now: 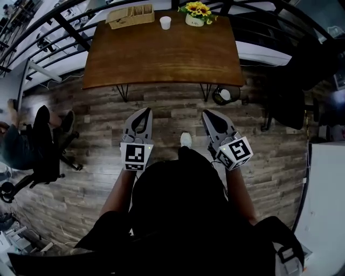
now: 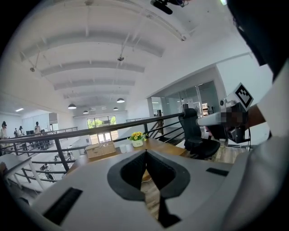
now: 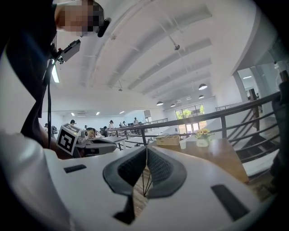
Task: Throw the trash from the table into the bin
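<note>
A white paper cup [image 1: 165, 22] stands at the far side of the brown wooden table [image 1: 161, 59], between a tan box [image 1: 130, 15] and a pot of yellow flowers [image 1: 197, 14]. A small dark bin [image 1: 225, 96] sits on the floor by the table's near right leg. My left gripper [image 1: 147, 111] and right gripper [image 1: 206, 114] hover over the plank floor short of the table, both shut and empty. The left gripper view shows its jaws [image 2: 146, 152] closed, the cup [image 2: 123, 148] far ahead. In the right gripper view the gripper [image 3: 146, 148] points at the cup [image 3: 183, 144].
A black railing [image 1: 64, 27] runs behind and left of the table. A black office chair [image 1: 288, 102] stands right of the bin. At the left a seated person [image 1: 16, 148] and another chair [image 1: 46, 145] occupy the floor. A white shoe [image 1: 185, 139] shows between the grippers.
</note>
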The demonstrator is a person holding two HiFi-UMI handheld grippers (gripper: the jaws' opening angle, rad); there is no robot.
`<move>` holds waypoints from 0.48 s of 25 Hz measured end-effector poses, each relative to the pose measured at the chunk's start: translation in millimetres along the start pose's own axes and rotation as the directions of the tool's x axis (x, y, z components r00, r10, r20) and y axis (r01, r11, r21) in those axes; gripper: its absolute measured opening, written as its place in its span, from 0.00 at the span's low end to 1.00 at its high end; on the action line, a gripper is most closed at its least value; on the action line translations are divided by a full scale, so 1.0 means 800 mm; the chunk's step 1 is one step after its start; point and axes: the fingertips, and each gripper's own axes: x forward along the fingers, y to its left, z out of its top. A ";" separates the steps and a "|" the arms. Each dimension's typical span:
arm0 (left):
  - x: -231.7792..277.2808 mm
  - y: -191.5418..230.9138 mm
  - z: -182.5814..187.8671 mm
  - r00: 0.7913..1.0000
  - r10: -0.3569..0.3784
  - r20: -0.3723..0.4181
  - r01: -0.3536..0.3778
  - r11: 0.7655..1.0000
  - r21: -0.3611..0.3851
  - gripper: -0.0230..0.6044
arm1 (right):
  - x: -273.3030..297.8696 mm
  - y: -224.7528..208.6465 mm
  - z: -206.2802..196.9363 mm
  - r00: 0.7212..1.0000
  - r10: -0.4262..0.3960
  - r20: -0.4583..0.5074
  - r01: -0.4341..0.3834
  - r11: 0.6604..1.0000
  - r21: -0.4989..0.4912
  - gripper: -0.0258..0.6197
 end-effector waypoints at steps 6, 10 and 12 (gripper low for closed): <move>0.064 -0.009 0.023 0.999 0.033 -0.017 -0.033 0.999 -0.005 0.06 | 0.030 -0.071 0.023 0.999 0.054 0.002 -0.054 0.998 -0.014 0.06; 0.095 -0.012 0.027 0.997 0.061 -0.044 -0.061 0.998 -0.007 0.06 | 0.046 -0.104 0.026 0.996 0.092 -0.009 -0.092 0.996 0.003 0.06; 0.109 -0.010 0.029 0.996 0.077 -0.052 -0.077 0.997 -0.010 0.06 | 0.054 -0.120 0.023 0.994 0.109 -0.022 -0.109 0.994 0.011 0.06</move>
